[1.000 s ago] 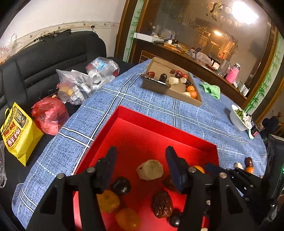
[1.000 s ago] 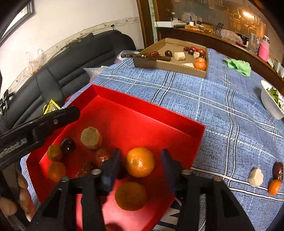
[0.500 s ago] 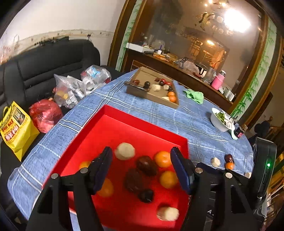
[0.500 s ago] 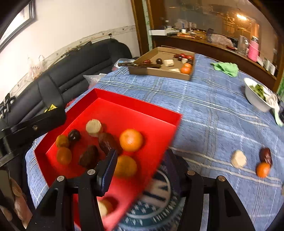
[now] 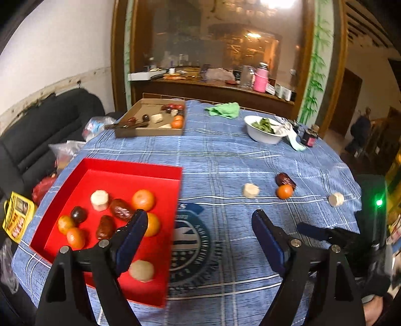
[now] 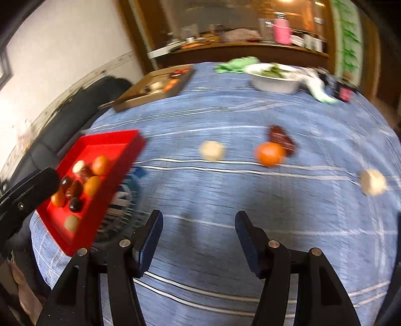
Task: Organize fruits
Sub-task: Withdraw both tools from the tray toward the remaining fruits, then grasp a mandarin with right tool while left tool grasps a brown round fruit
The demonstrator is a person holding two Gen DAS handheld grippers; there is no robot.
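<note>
Red tray [image 5: 130,165]; blue plaid tablecloth [image 5: 225,155]; white bowl [image 5: 263,136].

Blue plaid tablecloth [image 5: 225,155], red tray [image 5: 130,165], cardboard box [image 5: 150,131], white bowl [image 5: 263,136], loose fruit [image 5: 284,191]

A dim household room, lit by warm lamps from above.

A white wall [image 5: 50,50] with a scuffed lower band stood behind a black sofa [image 5: 37,130]. A wood-framed opening [image 5: 120,62] with bamboo-painted trim [image 5: 313,82] showed a cluttered sideboard [image 5: 213,87] under a ceiling light [image 5: 273,2]. A blue checked cloth [image 5: 225,155] covered the desk.
</note>
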